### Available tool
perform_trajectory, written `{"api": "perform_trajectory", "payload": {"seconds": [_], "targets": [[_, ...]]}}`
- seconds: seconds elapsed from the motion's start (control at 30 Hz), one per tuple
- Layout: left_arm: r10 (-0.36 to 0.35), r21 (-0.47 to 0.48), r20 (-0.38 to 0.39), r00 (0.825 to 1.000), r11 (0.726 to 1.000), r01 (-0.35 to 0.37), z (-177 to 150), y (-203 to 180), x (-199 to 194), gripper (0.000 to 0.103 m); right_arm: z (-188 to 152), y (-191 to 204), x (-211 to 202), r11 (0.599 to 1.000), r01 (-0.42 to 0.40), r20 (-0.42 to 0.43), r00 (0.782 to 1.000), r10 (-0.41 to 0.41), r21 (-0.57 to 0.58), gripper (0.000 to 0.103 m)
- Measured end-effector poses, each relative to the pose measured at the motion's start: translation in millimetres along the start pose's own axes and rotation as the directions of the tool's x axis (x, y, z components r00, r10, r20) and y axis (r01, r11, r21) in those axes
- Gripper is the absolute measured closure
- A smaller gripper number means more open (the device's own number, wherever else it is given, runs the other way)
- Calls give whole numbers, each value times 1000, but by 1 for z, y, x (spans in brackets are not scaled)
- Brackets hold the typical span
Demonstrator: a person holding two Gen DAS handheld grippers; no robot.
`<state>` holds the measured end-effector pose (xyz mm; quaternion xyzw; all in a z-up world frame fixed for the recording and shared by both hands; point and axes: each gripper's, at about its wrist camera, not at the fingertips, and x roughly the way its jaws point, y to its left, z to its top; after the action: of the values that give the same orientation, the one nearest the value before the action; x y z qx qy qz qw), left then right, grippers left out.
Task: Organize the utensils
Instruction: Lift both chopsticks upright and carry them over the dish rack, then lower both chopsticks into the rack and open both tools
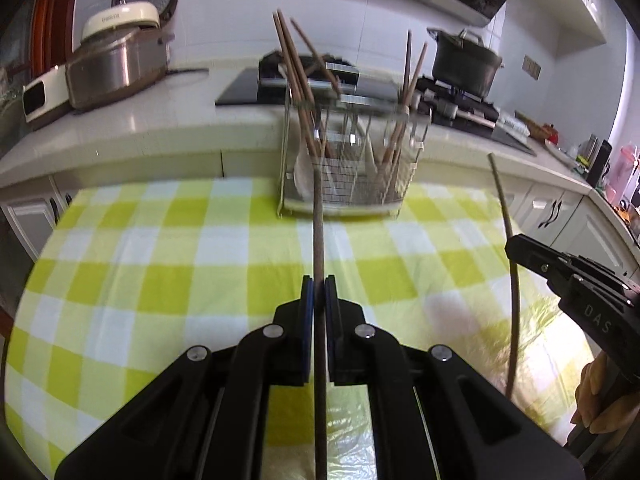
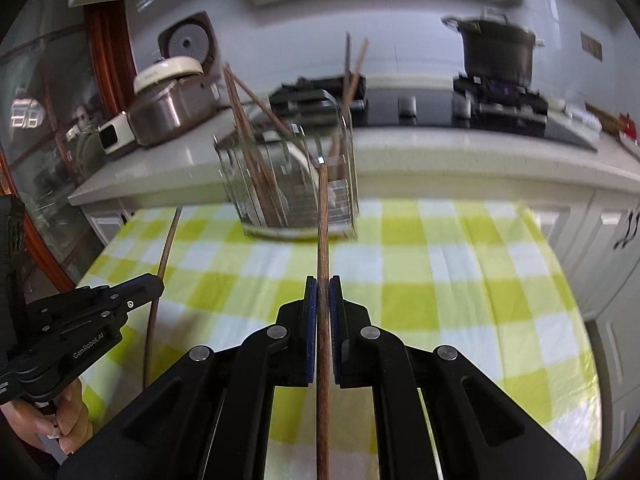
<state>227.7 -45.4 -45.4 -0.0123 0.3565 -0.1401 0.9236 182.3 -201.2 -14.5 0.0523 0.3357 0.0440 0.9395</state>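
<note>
Both grippers hold one chopstick each above the table w/ green-white checked cloth [image 1: 160,264]. Left gripper [image 1: 319,292] pinches a chopstick [image 1: 318,220] btwn blue pads; right gripper [image 2: 323,292] clamps another chopstick [image 2: 322,220] likewise, sticks pointing fwd. Wire utensil caddy [image 1: 352,176] sits at the table's far edge, more chopsticks [image 1: 292,68] upright inside. Behind: counter [image 1: 160,120] w/ rice cooker [image 1: 116,64], black pot [image 1: 466,62] on stove.

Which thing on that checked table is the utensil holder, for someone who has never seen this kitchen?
Find the table under the yellow-green checked cloth. At its far edge, by the white counter, stands a wire rack. Unlike anything nearby, it is a see-through metal cage with brown chopsticks sticking up out of it.
</note>
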Motion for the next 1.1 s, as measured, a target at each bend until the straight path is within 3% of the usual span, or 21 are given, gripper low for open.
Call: {"api": "perform_trajectory", "payload": {"seconds": [0.63,1.1], "targets": [[5,54,162,987,998,-14,77,-6,-43,98,78,15,-20,997,-11,122,992,19,-72,96],[-17,148,204,979,989,-14,174,-33,-61,98,168,15,-19,992,-20,167,985,41,-122,96]]}}
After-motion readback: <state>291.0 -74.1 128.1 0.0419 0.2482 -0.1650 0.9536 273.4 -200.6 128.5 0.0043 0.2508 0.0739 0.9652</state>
